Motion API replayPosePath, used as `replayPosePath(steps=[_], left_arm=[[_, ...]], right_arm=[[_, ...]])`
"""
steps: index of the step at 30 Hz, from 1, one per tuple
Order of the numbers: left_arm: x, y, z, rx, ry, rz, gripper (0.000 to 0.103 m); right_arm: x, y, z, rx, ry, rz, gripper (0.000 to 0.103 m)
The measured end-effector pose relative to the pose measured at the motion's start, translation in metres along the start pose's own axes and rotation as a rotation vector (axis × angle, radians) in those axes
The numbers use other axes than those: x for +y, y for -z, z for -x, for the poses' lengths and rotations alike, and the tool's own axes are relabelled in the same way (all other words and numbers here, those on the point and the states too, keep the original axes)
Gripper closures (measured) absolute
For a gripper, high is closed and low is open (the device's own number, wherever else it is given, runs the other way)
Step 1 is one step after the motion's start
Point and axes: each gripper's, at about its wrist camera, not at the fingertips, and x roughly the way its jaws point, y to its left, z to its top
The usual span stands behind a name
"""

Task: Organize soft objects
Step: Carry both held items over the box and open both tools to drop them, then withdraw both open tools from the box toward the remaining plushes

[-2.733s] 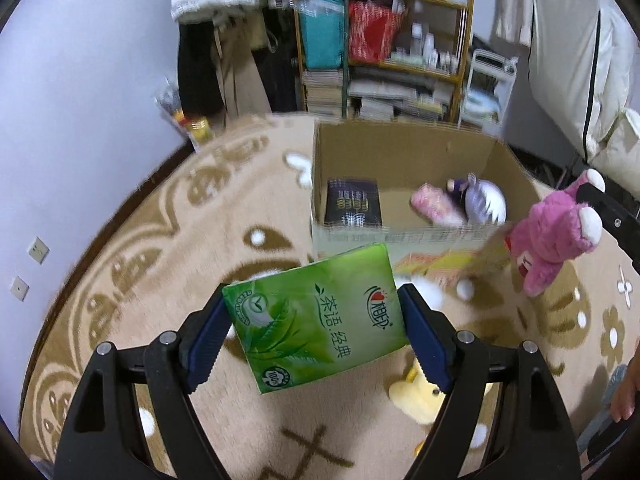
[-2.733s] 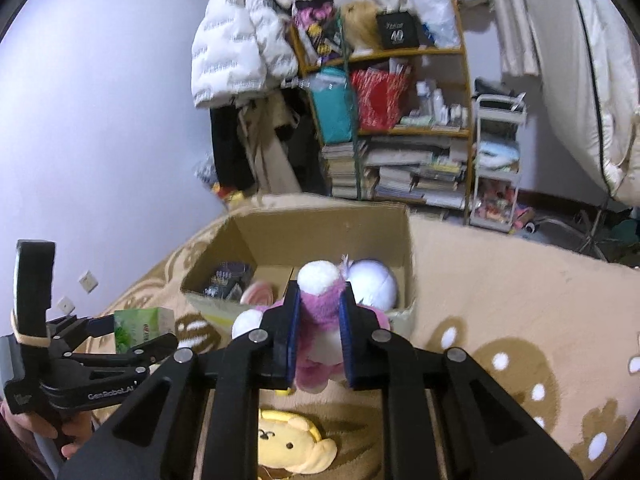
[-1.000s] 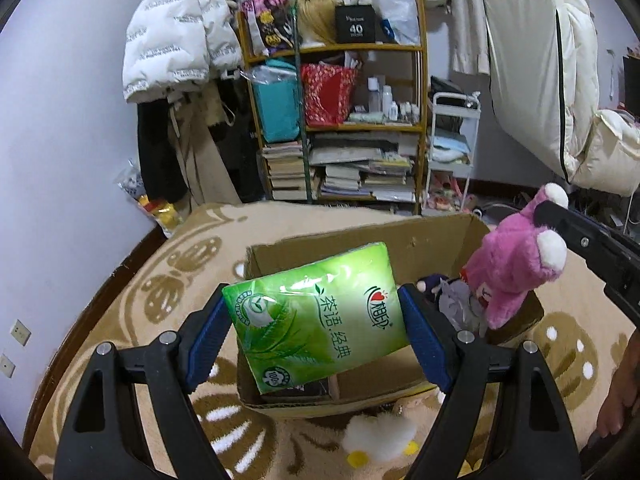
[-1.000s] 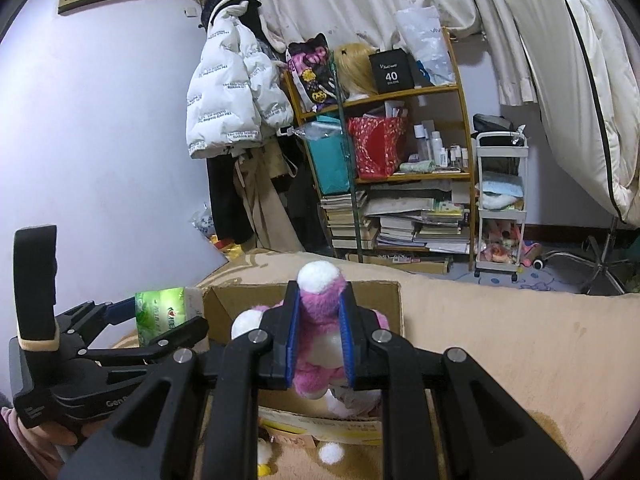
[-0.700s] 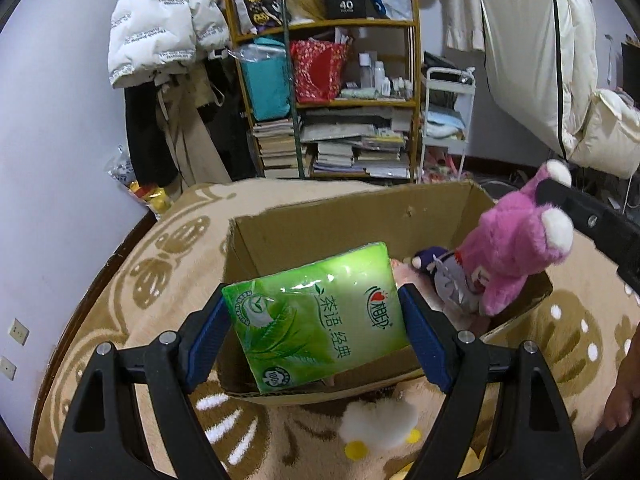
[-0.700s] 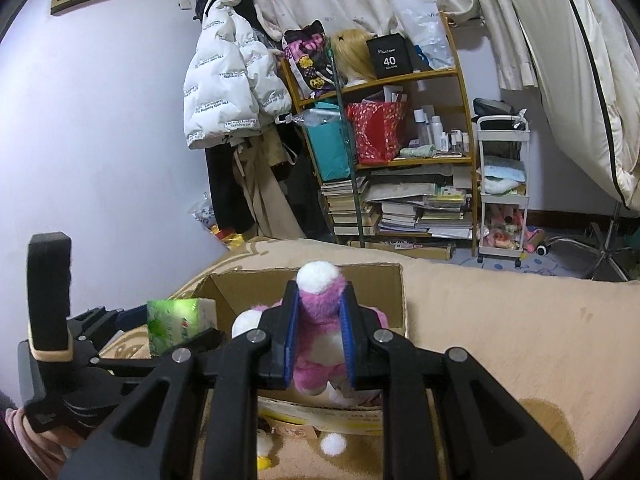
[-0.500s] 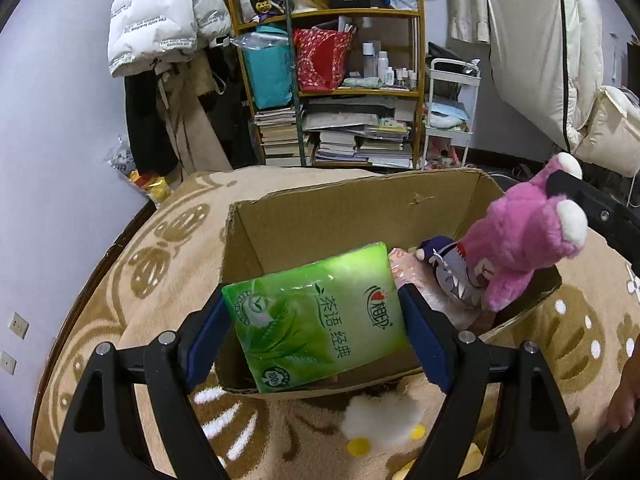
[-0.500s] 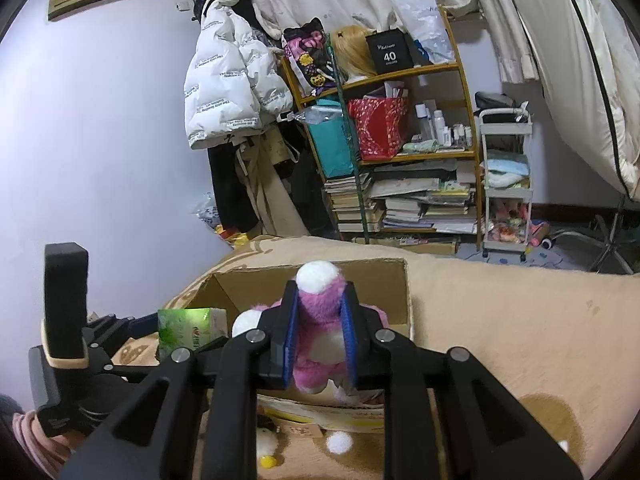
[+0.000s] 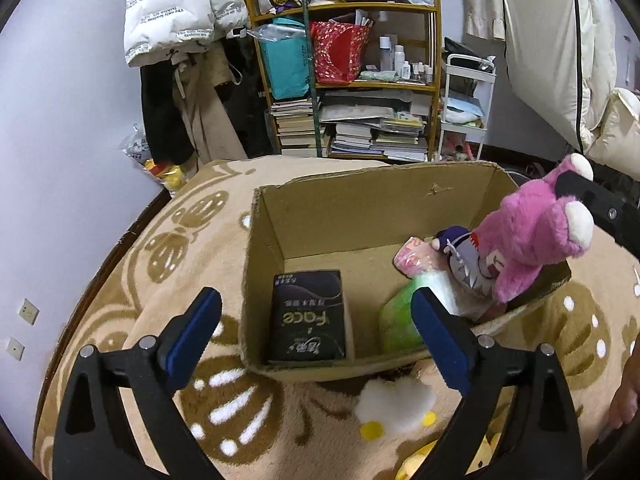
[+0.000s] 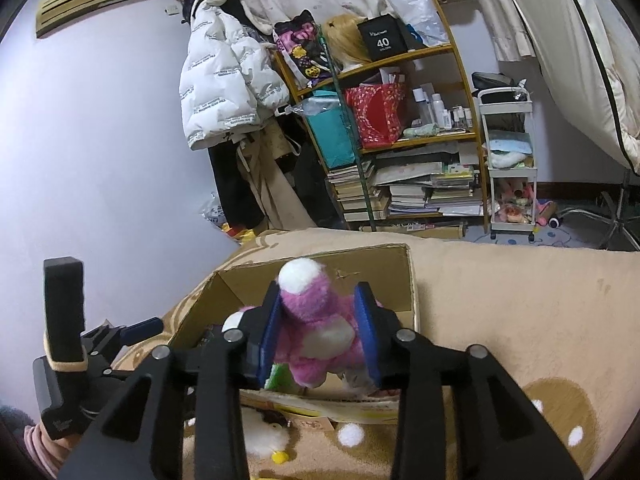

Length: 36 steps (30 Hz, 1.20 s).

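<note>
An open cardboard box (image 9: 360, 184) stands on the patterned rug. The green tissue pack (image 9: 400, 316) lies on edge inside it, beside a black tissue pack (image 9: 308, 316). My left gripper (image 9: 314, 300) hangs over the box's near wall, its jaws opening wide with nothing between them. A pink plush toy (image 9: 528, 240) sits over the box's right side. In the right wrist view the pink plush toy (image 10: 308, 304) is loosely between the blue pads of my right gripper (image 10: 318, 336), whose jaws are opening. A purple-grey plush (image 9: 460, 256) and a pink pack (image 9: 412, 256) lie under it.
A white plush with yellow feet (image 9: 394, 404) and a yellow plush (image 9: 492, 456) lie on the rug in front of the box. A cluttered shelf (image 9: 360, 80), a white trolley (image 9: 468, 112) and hanging coats (image 9: 180, 12) stand behind. A person's hand (image 9: 628, 396) shows at the right edge.
My left gripper opened and the green tissue pack dropped into the box. My right gripper's jaws widened around the pink plush, which sags toward the box.
</note>
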Motion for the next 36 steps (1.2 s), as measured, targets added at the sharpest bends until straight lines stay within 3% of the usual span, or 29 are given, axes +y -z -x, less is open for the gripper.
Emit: replayPosePath(steps=[9, 19, 21, 29, 36], left_arm=[[0.014, 0.015, 0.02, 0.039, -0.019, 0.031, 0.008], [0.032, 0.03, 0.053, 0.036, -0.05, 0.069, 0.007], [0.035, 0.032, 0.06, 0.033, -0.054, 0.076, 0.007], [0.043, 0.039, 0.077, 0.072, -0.041, 0.097, 0.007], [0.048, 0.043, 0.076, 0.135, -0.012, 0.126, 0.007]], right_arm=[[-0.003, 0.001, 0.008, -0.003, -0.011, -0.039, 0.042], [0.001, -0.001, 0.027, -0.015, 0.007, -0.035, 0.037], [0.002, 0.0, 0.034, -0.011, 0.016, -0.036, 0.03], [0.009, 0.018, 0.056, 0.066, 0.057, -0.032, 0.012], [0.024, 0.04, 0.059, 0.163, 0.085, 0.03, 0.011]])
